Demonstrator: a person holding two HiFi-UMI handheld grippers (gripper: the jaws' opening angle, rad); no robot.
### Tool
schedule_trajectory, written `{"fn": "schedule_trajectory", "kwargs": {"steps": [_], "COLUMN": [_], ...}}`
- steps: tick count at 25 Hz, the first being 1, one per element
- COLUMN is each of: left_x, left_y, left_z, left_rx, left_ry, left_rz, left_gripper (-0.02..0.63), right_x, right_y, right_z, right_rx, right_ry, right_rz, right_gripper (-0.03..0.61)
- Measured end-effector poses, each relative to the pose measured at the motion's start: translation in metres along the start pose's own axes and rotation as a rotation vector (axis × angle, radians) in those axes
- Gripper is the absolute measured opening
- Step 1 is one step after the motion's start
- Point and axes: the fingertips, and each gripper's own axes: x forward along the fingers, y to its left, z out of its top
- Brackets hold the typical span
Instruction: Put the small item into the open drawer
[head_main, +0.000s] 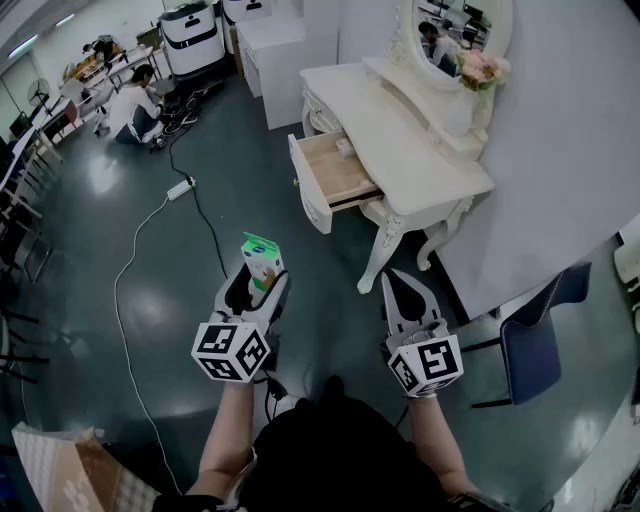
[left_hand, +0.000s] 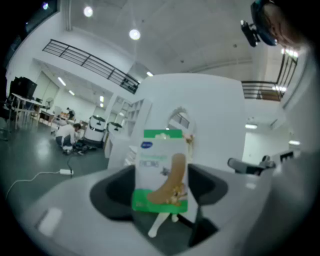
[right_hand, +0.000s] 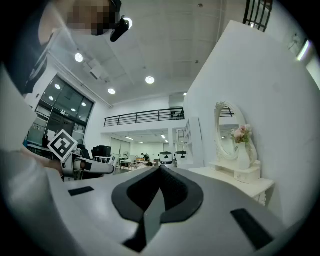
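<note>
A small green-and-white box (head_main: 262, 260) with a plaster pictured on it stands upright between the jaws of my left gripper (head_main: 258, 285), which is shut on it above the floor. The left gripper view shows the box (left_hand: 161, 172) held between the dark pads of the left gripper (left_hand: 160, 187). My right gripper (head_main: 392, 276) is shut with nothing in it; its tips meet in the right gripper view (right_hand: 161, 170). The open drawer (head_main: 335, 170) of the white dressing table (head_main: 420, 150) lies ahead and slightly right, with a small pale item (head_main: 345, 147) at its back.
A dark blue chair (head_main: 535, 335) stands at the right by the wall. A power strip (head_main: 180, 188) and its cable cross the floor at the left. A person (head_main: 135, 105) crouches far back left. A cardboard box (head_main: 60, 470) sits at bottom left.
</note>
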Motion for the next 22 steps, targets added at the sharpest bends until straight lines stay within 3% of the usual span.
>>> {"fn": "schedule_trajectory", "kwargs": {"steps": [22], "left_x": [0.037], "left_y": [-0.006], "left_z": [-0.003], "left_rx": [0.014], "left_ry": [0.009], "left_rz": [0.042], "left_gripper": [0.33], "right_x": [0.003], "right_y": [-0.042], "right_z": [0.0], "right_rx": [0.025], "right_ry": [-0.024], "right_rz": [-0.003], "right_gripper": [-0.003]}}
